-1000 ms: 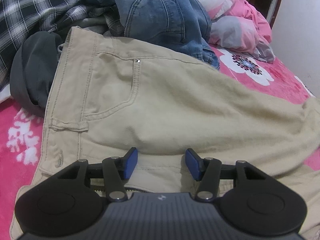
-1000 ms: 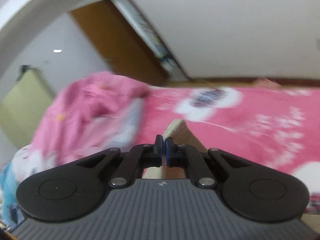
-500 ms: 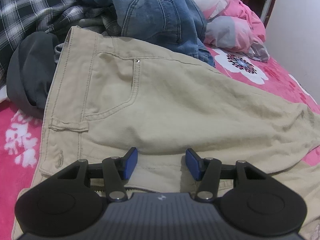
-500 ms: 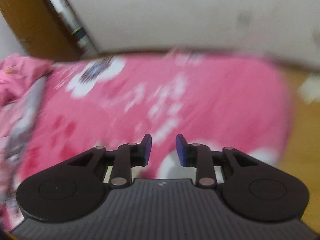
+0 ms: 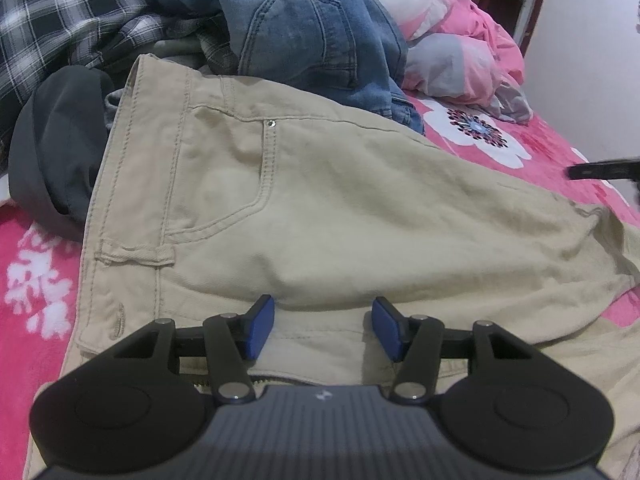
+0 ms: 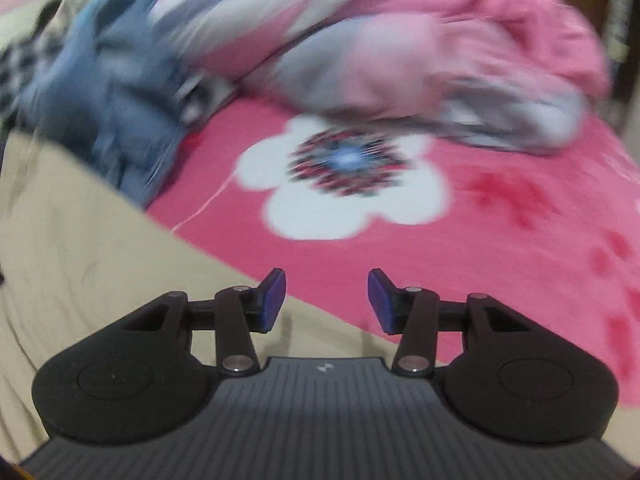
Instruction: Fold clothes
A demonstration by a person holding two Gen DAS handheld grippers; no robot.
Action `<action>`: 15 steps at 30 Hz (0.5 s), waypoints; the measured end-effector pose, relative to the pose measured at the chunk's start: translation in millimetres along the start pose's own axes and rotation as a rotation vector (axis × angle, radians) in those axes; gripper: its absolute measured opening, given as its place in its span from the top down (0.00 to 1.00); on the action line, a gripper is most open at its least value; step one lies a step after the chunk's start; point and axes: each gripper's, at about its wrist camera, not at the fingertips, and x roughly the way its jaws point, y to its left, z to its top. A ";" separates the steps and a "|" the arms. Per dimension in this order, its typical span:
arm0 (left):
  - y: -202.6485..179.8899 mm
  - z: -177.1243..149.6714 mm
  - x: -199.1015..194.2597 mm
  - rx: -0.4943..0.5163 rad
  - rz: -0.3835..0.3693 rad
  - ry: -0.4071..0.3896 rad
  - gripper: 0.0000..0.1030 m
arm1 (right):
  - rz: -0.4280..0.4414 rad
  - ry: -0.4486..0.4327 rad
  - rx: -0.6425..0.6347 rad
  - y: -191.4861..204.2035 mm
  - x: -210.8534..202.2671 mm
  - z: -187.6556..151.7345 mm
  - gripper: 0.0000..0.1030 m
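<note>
A bed [image 5: 556, 148] with a pink flowered sheet carries everything. Spread across its middle lie the beige trousers [image 5: 320, 208], their long axis running left to right: the waistband sits at the left, its edge running near to far, and the legs stretch away toward the right edge of the left wrist view. The pocket with its small rivet faces up. Beyond the trousers, on the far side, a pile holds blue jeans [image 5: 316, 36], a checked shirt [image 5: 60, 20] and a dark grey garment [image 5: 56, 148] at far left, touching the waistband. A crumpled pink quilt [image 5: 472, 64] lies far right.

The left tool [image 5: 323, 328] hangs just over the near waistband area, its 2 fingers apart, nothing clamped. The right tool [image 6: 327, 300] sits above the trousers' far edge and the sheet, its jaws opening with nothing between them; that view is blurred.
</note>
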 end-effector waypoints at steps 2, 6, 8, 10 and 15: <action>1.4 -0.5 -0.1 0.006 -0.009 -0.003 0.45 | 0.039 0.063 -0.026 2.3 13.0 0.1 0.56; 4.2 -1.4 -0.1 0.006 -0.027 -0.011 0.45 | 0.118 0.189 -0.075 5.6 37.9 -0.5 0.48; 4.8 -2.1 -0.1 0.010 -0.033 -0.015 0.45 | 0.154 0.205 -0.073 6.4 34.3 0.1 0.41; 5.0 -2.3 0.1 0.014 -0.036 -0.018 0.45 | 0.200 0.240 -0.070 4.0 32.1 3.0 0.35; 4.8 -2.3 1.6 0.022 -0.035 -0.024 0.43 | 0.202 0.301 -0.079 6.1 49.7 7.8 0.18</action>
